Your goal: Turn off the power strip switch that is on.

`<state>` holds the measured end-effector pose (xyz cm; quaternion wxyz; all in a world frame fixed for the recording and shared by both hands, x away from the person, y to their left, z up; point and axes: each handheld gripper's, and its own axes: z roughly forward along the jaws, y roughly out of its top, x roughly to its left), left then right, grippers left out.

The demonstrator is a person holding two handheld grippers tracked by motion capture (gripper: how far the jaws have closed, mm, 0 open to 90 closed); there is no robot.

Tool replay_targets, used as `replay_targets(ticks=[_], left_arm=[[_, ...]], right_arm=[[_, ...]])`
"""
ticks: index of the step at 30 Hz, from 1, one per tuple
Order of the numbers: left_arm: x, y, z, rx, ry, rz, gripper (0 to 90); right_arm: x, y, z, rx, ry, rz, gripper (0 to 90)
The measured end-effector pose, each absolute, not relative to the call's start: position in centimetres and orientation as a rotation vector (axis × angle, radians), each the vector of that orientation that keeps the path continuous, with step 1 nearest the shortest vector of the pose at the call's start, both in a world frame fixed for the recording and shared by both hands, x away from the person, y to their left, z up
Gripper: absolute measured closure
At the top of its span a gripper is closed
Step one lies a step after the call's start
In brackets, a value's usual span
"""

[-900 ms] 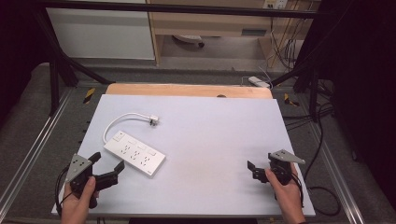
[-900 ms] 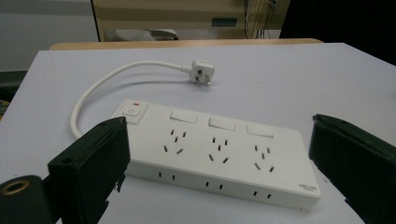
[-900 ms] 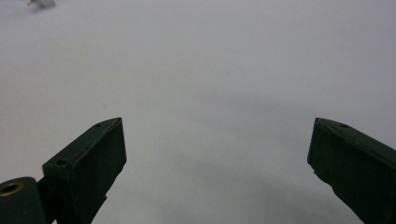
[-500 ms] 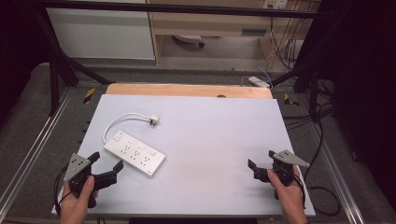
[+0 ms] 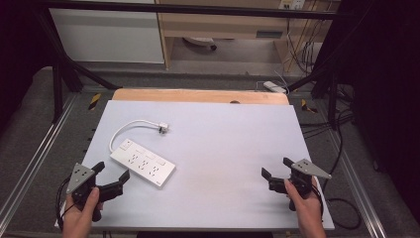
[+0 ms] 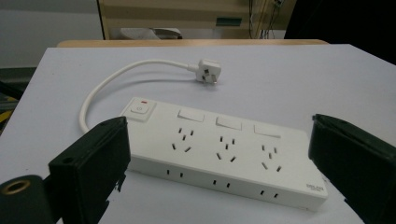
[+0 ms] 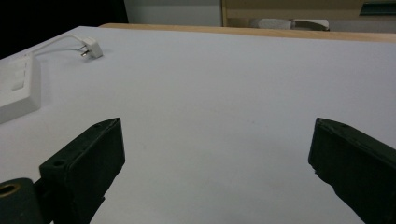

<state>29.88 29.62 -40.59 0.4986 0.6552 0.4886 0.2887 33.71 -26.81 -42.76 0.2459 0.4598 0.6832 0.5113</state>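
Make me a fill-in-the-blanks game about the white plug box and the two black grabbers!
1. The power strip is coloured ____.
2. Next to its round main button sit ____ flat switches in a row.
3. The left gripper and the right gripper both have their jaws ____.
4. The gripper nearer the power strip is the ____ one.

Missing words: white; three; open; left
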Motion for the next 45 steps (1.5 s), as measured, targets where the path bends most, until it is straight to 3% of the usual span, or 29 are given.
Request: replay_targets(ticks=[27, 35, 39, 40, 41, 43, 45], left_arm=[[30.0, 29.9, -40.9, 1.614, 1.199, 0.702, 5.3], [30.0, 29.8, -41.0, 1.630, 1.196, 0.708, 5.3], [30.0, 29.8, -40.9, 1.628, 1.193, 0.713, 5.3], [30.0, 29.8, -41.0, 1.629, 1.195, 0.712, 5.3], [30.1, 29.8, -41.0, 1.632, 1.198, 0.707, 5.3], [30.1, 29.7, -41.0, 1.636, 1.196, 0.707, 5.3], [30.1, 29.7, -41.0, 1.643, 1.190, 0.709, 5.3]], right_arm=[[35.9, -21.8, -37.4, 1.169, 1.962, 1.461, 6.9], [36.8, -19.9, -36.2, 1.123, 1.987, 1.494, 20.7], [37.1, -18.3, -35.7, 1.058, 2.008, 1.493, 37.5], [37.1, -18.3, -35.7, 1.058, 2.008, 1.493, 37.5], [37.3, -17.8, -35.5, 1.032, 2.016, 1.505, 45.9], [37.3, -17.5, -35.5, 1.025, 2.020, 1.504, 49.9], [37.7, -16.6, -35.3, 0.998, 2.032, 1.517, 60.0]])
